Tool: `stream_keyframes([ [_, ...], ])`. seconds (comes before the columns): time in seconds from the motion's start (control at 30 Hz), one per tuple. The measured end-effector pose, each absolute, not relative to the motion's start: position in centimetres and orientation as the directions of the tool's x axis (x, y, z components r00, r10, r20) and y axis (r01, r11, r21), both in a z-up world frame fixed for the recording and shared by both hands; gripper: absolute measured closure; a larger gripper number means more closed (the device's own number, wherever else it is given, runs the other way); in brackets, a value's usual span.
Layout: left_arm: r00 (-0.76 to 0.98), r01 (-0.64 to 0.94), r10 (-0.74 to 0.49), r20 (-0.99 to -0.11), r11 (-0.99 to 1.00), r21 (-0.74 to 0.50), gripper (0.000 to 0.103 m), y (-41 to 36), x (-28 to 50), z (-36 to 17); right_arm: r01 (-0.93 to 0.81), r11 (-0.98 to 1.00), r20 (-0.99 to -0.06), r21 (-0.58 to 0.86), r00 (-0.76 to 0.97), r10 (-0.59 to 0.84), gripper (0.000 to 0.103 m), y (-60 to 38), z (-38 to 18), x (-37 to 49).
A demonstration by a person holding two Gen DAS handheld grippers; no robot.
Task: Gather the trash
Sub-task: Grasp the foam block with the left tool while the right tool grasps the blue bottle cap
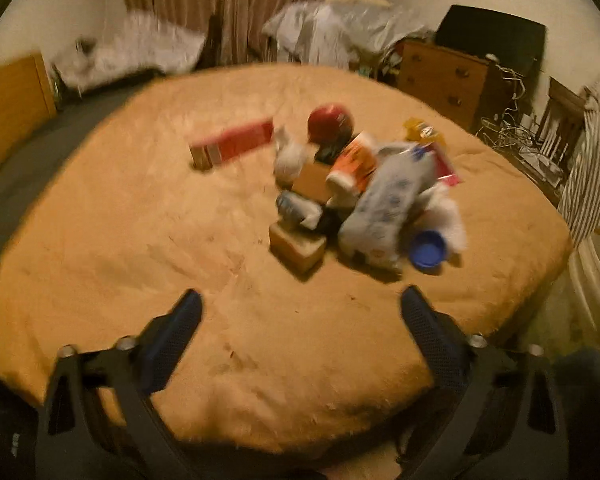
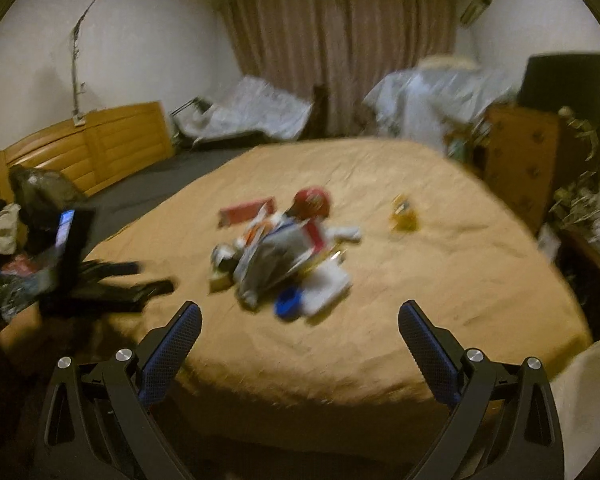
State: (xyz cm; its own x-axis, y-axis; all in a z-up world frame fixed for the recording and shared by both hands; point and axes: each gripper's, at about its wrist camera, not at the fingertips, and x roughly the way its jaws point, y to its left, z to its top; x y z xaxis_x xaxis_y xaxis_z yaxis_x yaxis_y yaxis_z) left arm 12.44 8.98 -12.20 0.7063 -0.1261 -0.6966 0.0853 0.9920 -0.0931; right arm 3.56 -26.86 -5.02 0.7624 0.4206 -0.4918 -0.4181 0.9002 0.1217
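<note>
A heap of trash (image 1: 360, 188) lies on the tan bedspread (image 1: 180, 248): a red box (image 1: 236, 142), a red round lid (image 1: 330, 122), an orange-and-white cup (image 1: 354, 162), a crumpled grey-white bag (image 1: 384, 208), small cardboard boxes (image 1: 298, 246), a blue cap (image 1: 428, 248) and a yellow packet (image 1: 422, 130). My left gripper (image 1: 300, 308) is open and empty, near the bed's front edge, short of the heap. My right gripper (image 2: 300, 316) is open and empty, just short of the heap (image 2: 284, 256). The left gripper (image 2: 112, 280) shows at the left of the right wrist view.
A wooden headboard (image 2: 92, 148) stands at the left. A wooden dresser (image 1: 444, 76) with tangled cables (image 1: 512, 136) stands beyond the bed on the right. Curtains (image 2: 340, 40) and white covered bundles (image 2: 432, 96) line the far wall. Both views are motion-blurred.
</note>
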Motion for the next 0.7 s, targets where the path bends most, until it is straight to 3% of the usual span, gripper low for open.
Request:
stream_keyframes([
  [0.03, 0.687, 0.085, -0.131, -0.714, 0.991, -0.1, 0.034, 9.1, 13.6, -12.8, -0.431, 0.892, -0.51, 0.133, 0.742, 0.435, 0.014, -26.5, -5.9, 4.4],
  [0.1, 0.667, 0.097, -0.128, -0.734, 0.992, -0.085, 0.035, 8.7, 15.8, -14.0, -0.462, 0.871, -0.558, 0.168, 0.683, 0.471, 0.046, -25.4, -8.0, 6.5],
  [0.33, 0.618, 0.097, -0.115, -0.778, 0.993, -0.07, 0.035, 7.5, 20.3, -16.8, -0.515, 0.819, -0.657, 0.252, 0.531, 0.535, 0.048, -20.7, -14.8, 14.3],
  [0.57, 0.644, 0.044, -0.059, -0.763, 0.998, -0.04, 0.035, 9.7, 21.1, -16.7, -0.516, 0.841, -0.697, 0.164, 0.542, 0.469, 0.048, -16.0, -18.2, 20.0],
  [0.7, 0.644, 0.015, -0.076, -0.761, 0.996, -0.087, 0.035, 12.2, 20.5, -16.9, -0.538, 0.828, -0.706, 0.162, 0.523, 0.478, 0.049, -14.3, -19.3, 21.5],
])
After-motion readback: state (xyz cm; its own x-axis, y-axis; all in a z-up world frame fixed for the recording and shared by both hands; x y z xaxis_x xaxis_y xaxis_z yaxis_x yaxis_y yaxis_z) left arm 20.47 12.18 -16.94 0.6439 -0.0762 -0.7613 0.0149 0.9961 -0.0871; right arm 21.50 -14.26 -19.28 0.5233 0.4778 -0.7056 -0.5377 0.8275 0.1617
